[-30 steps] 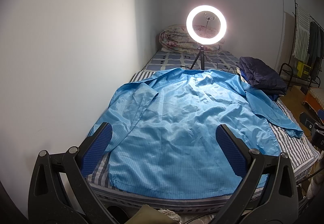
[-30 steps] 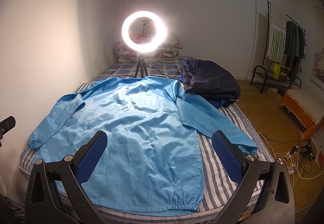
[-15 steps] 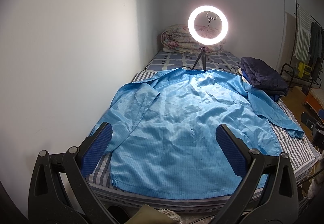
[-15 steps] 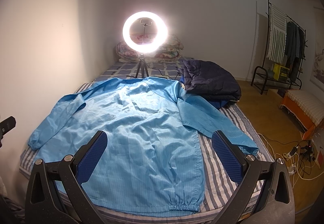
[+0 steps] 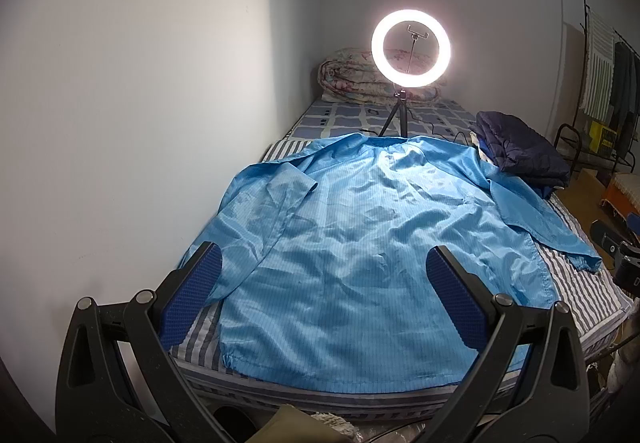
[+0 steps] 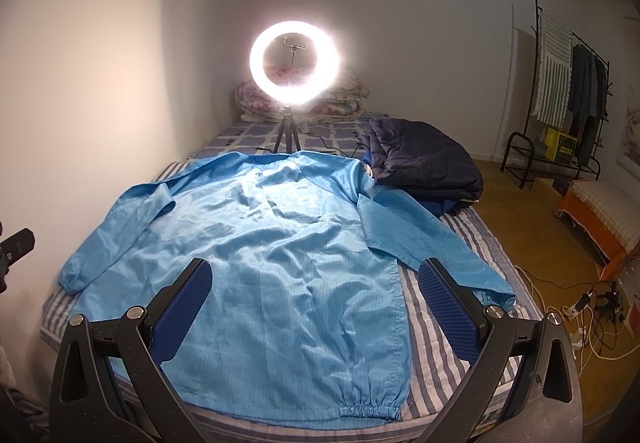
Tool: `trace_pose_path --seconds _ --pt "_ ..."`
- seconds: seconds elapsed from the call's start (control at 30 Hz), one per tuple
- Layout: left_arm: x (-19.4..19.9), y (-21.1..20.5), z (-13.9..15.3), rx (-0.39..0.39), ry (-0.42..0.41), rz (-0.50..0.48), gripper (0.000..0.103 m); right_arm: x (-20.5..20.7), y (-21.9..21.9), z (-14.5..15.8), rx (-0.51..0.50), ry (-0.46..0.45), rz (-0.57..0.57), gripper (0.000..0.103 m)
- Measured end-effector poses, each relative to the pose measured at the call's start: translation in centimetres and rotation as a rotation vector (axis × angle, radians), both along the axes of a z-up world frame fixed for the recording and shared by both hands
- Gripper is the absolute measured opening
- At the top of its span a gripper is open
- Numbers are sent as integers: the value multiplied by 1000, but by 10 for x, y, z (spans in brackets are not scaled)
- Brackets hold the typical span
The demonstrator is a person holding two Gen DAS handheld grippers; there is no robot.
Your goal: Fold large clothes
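Blue jacket: spread flat on the striped bed, mid-frame, sleeves out so folds start clean
Left tool: lower frame, fingers wide apart, empty, above the hem
Right tool: same, gaping, holding nothing
Ring light: upper centre, just lighting

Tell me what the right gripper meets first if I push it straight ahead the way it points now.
Most likely the light blue jacket spread flat on the striped bed. The right gripper, jaws wide open and empty, points down at its lower body panel. Depth is hard to judge through the fisheye.
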State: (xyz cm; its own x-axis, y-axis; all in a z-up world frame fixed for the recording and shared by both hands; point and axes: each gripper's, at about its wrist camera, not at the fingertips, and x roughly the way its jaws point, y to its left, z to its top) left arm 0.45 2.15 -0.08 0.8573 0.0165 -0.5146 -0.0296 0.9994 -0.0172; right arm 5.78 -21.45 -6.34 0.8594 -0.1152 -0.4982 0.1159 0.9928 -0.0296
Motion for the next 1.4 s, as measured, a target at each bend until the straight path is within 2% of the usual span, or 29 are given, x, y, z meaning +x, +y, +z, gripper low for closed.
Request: trace_pose_path --seconds 0.67,0.73,0.93,1.1,1.27,1.4 --pt "-2 3 -1 4 -8 8 103 10 13 -3 -2 24 33 102" --pt "-4 11 -12 8 -14 19 103 12 15 -3 -9 31 42 102" --pt "-8 23 -18 -13 6 45 103 29 21 0 -5 76 72 102" --pt "-20 33 -22 -31 41 43 103 65 24 2 53 164 157 102" --pt "-34 50 -28 -72 58 36 103 91 46 1 100 167 285 102" --pt "-49 68 -38 -137 67 26 101 117 77 -5 133 212 412 102"
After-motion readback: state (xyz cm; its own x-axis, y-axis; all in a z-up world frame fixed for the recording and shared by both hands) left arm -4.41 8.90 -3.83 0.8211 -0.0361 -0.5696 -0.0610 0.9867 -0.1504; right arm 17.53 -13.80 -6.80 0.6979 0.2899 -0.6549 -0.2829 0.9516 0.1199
